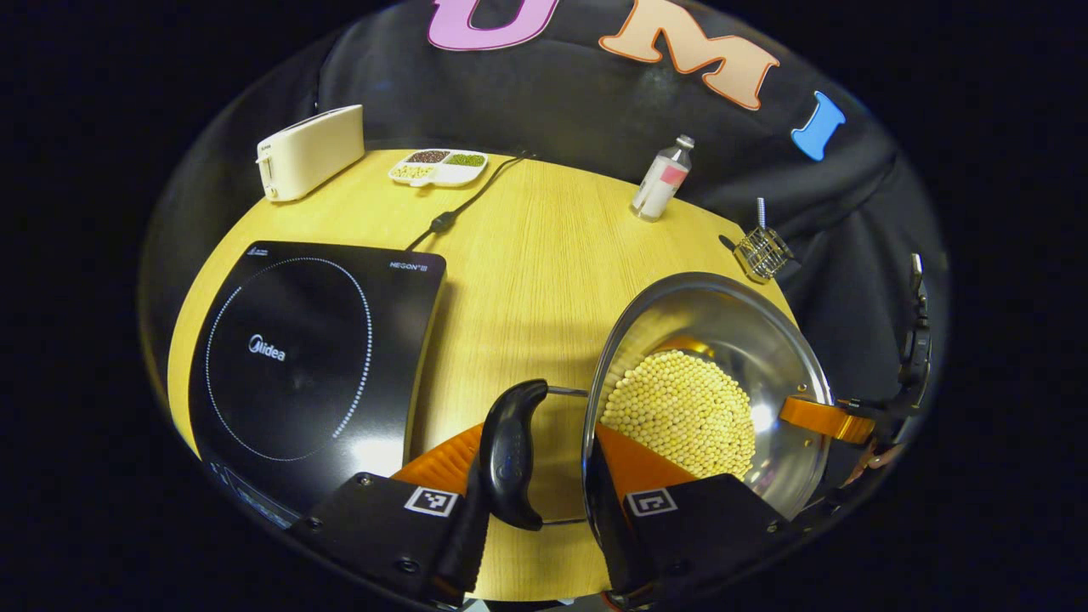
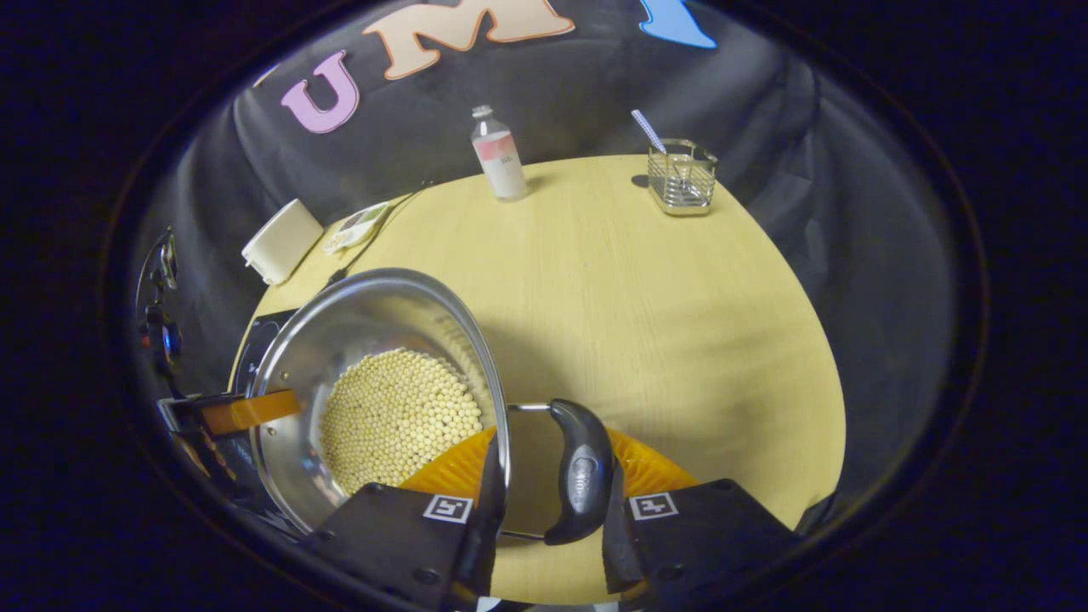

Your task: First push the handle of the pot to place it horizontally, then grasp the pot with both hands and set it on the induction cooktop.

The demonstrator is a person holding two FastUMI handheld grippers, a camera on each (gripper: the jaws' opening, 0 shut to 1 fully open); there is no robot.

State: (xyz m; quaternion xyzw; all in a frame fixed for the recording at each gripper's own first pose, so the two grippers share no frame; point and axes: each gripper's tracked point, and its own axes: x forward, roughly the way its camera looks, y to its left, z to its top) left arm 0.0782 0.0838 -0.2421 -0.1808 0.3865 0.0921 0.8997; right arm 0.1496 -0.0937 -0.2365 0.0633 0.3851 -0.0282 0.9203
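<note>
A steel pot holding pale round beans is at the right of the wooden table, right of the black induction cooktop. My left gripper is shut across the pot's near black handle and rim, one finger outside the handle and one inside the wall. My right gripper clamps the opposite handle and the rim of the pot the same way. Each gripper's inner finger shows across the pot in the other's view. I cannot tell whether the pot rests on the table.
At the table's back stand a cream toaster, a divided dish of grains, a small bottle and a wire basket. The cooktop's cord runs toward the back. Bare wood lies right of the pot.
</note>
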